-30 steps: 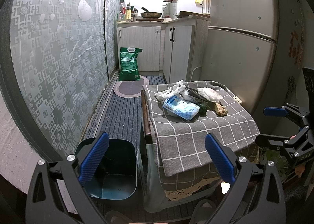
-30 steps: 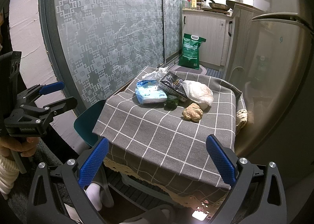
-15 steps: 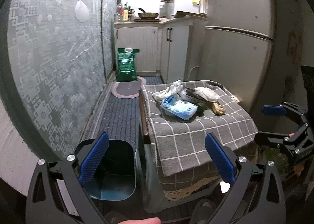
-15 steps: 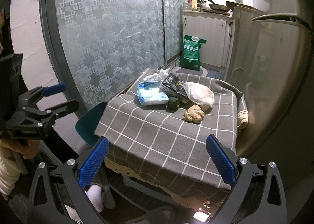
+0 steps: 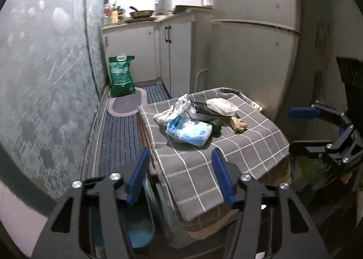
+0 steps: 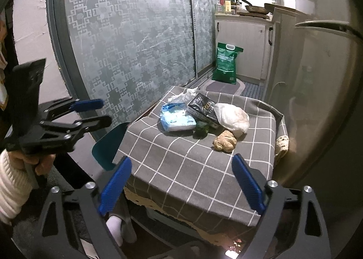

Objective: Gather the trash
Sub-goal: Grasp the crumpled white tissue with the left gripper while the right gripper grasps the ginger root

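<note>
My left gripper (image 5: pixel 181 177) part-open, empty; right gripper (image 6: pixel 181 186) wide, empty. Both short of table (image 6: pixel 181 168). Trash pile untouched mid-cloth: blue tissue pack (image 6: pixel 175 119), black packet (image 6: pixel 203 109), white bag (image 6: pixel 231 118). Teal bin (image 5: pixel 136 231) below left edge. Nothing collected yet.

Near half of the tabletop (image 6: pixel 181 168) lying bare, giving open room for approach. Trash pile (image 6: pixel 199 116) crowding the far half. Fridge (image 6: pixel 317 100) pressing in on the right; patterned glass door (image 6: pixel 127 43) standing close on the left. Teal bin (image 6: pixel 109 145) sitting low beside the tabletop's left edge.
</note>
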Demonstrator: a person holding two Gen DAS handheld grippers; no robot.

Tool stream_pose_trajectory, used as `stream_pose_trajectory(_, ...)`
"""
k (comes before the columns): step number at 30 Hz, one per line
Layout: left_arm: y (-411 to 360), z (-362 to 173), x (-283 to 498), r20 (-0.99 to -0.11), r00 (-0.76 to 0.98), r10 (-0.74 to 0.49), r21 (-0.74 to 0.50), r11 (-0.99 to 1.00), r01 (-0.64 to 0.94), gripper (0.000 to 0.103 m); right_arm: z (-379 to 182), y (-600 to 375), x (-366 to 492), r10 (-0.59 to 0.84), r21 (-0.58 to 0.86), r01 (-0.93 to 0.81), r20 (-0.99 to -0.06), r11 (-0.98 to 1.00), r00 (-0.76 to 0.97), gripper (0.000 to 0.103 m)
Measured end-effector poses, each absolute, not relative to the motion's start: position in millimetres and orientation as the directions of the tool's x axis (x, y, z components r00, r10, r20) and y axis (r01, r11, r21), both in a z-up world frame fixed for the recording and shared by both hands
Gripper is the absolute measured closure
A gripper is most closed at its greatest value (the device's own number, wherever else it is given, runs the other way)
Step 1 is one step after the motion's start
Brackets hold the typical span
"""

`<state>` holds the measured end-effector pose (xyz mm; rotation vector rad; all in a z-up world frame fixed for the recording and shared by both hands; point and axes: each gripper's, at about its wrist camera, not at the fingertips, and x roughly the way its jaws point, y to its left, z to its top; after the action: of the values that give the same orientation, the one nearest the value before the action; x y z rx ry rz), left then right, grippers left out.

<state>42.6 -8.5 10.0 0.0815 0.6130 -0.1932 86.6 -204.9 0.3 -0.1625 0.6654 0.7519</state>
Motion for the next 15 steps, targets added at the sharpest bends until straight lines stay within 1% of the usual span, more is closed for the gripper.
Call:
stream_pose_trajectory(1, -10.5, 10.9, 48.0, -0.581, 0.798, -0.159, 0.036, 0.975, 0.220, 0.053, 0.5, -204.9, 88.8, 0.578, 0.092, -0.679, -0.615, 0.728, 0.536, 0.017)
stream_pose_trajectory(2, -12.0, 12.2, 55.7, -0.587, 0.793, -0.160, 0.054, 0.970, 0.236, 0.054, 0.2, -204.5, 92.8, 0.572, 0.090, -0.677, -0.622, 0.730, 0.535, 0.019)
stream_pose_trajectory(4, -12.7, 13.9, 66.6, -0.594, 0.786, -0.173, 0.065, 0.963, 0.261, 0.060, -2.2, -204.0, 102.3, 0.563, 0.088, -0.675, -0.636, 0.732, 0.528, 0.022)
stream_pose_trajectory(6, -14.2, 14.3, 81.3, -0.603, 0.778, -0.177, 0.081, 0.957, 0.280, 0.062, -5.1, -203.8, 111.3, 0.553, 0.087, -0.673, -0.650, 0.735, 0.521, 0.025)
stream_pose_trajectory(8, -15.2, 13.6, 95.4, -0.613, 0.770, -0.179, 0.092, 0.951, 0.295, 0.067, -8.9, -204.5, 120.5, 0.542, 0.089, -0.664, -0.662, 0.743, 0.517, 0.027)
stream_pose_trajectory(9, -16.1, 12.4, 102.8, -0.620, 0.764, -0.179, 0.097, 0.949, 0.301, 0.067, -11.4, -205.3, 125.0, 0.539, 0.096, -0.657, -0.666, 0.748, 0.516, 0.029)
stream_pose_trajectory(11, -18.5, 8.1, 117.0, -0.637, 0.749, -0.181, 0.112, 0.940, 0.322, 0.069, -16.2, -208.0, 130.6, 0.545, 0.122, -0.648, -0.668, 0.752, 0.507, 0.030)
stream_pose_trajectory(12, -19.9, 6.6, 121.4, -0.643, 0.744, -0.181, 0.119, 0.936, 0.331, 0.072, -18.5, -209.3, 132.5, 0.546, 0.131, -0.644, -0.669, 0.754, 0.504, 0.031)
stream_pose_trajectory(15, -25.7, 0.1, 138.3, -0.666, 0.722, -0.186, 0.138, 0.921, 0.364, 0.074, -26.5, -211.6, 138.7, 0.545, 0.150, -0.631, -0.676, 0.761, 0.497, 0.032)
